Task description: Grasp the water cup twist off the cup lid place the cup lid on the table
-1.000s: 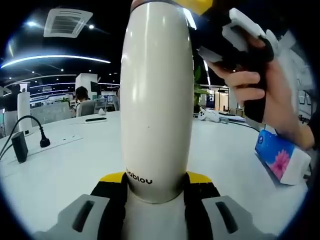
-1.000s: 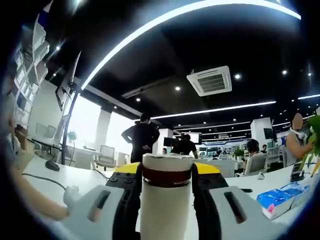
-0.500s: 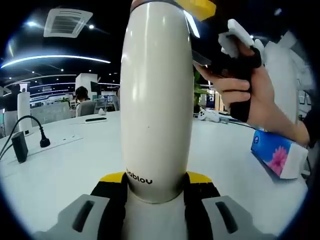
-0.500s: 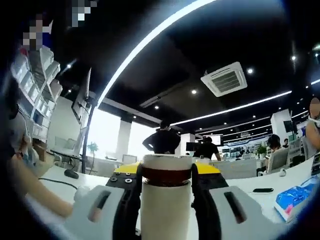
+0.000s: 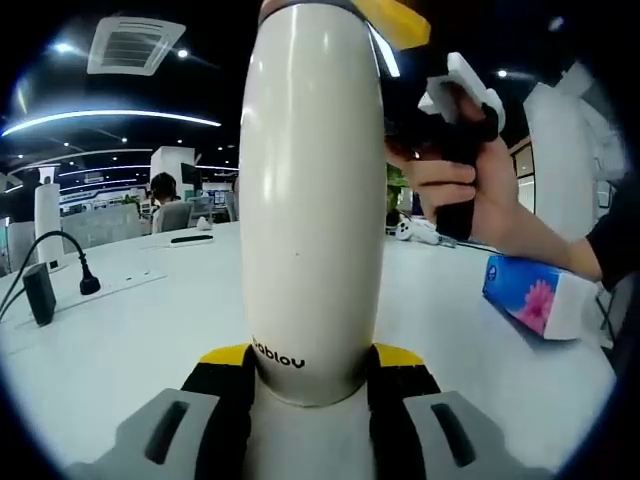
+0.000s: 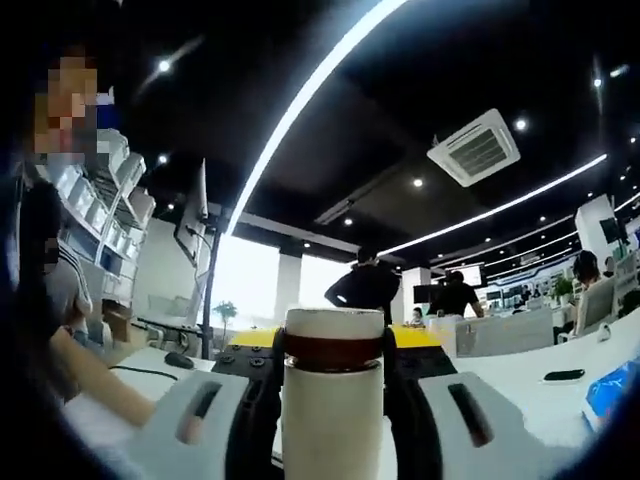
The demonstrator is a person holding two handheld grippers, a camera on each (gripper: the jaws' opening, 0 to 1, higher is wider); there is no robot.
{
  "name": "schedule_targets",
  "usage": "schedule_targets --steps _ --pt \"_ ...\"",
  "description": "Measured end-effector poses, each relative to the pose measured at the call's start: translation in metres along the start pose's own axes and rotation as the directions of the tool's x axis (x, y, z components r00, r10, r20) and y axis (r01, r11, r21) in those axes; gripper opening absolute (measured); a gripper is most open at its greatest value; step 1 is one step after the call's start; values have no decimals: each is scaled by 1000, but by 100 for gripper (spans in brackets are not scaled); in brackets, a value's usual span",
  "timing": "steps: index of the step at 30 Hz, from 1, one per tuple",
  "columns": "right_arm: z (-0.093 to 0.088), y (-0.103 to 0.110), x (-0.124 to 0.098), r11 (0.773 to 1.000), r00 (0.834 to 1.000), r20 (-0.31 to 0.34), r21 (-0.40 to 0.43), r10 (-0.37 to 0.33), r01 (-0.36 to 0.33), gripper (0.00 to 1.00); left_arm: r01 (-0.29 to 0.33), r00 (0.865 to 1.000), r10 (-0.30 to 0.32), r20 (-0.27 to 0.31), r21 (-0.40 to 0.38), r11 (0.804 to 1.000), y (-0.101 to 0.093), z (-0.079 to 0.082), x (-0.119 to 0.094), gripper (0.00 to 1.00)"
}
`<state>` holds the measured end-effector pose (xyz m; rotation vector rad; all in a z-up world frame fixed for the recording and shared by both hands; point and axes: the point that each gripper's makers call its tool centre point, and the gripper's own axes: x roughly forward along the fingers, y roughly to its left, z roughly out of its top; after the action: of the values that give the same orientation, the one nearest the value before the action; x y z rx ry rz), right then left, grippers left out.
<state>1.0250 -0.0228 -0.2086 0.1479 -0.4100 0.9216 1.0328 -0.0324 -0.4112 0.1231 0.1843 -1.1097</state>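
A tall cream water cup [image 5: 312, 200] marked "bablou" stands upright, and my left gripper [image 5: 312, 365] is shut on its lower body. At the cup's top a yellow jaw of my right gripper [image 5: 395, 15] shows, with a person's hand [image 5: 470, 190] on its handle to the right. In the right gripper view, my right gripper [image 6: 333, 345] is shut on the cup lid [image 6: 333, 325], a cream cap over a dark red band [image 6: 333, 351]. I cannot tell whether the lid is loose from the cup.
A white table [image 5: 110, 330] spreads under the cup. A blue tissue pack [image 5: 530, 300] lies at the right. A black plug and cable [image 5: 80, 275] lie at the left. People stand and sit in the office behind [image 6: 365, 290]. A forearm [image 6: 90, 375] shows at the left.
The right gripper has turned around the cup's top, so its view's background slid right. In the left gripper view the hand moved left and the tissue pack sits a little further left.
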Motion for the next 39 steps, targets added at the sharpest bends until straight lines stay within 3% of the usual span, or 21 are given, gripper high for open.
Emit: schedule_targets --steps 11,21,29,39 --pt "0 3 -1 992 993 18 45 115 -116 42 2 1000 -2 0 1 1000 0 0 0 46" --pt "0 4 0 968 974 47 110 221 -225 42 4 1000 -4 0 1 1000 -1 0 0 46" --pt "0 5 -1 928 946 85 187 312 -323 42 5 1000 -5 1 2 1000 -1 0 0 46" --pt "-2 3 0 871 916 132 283 379 -401 42 8 1000 -8 3 2 1000 0 0 2 46"
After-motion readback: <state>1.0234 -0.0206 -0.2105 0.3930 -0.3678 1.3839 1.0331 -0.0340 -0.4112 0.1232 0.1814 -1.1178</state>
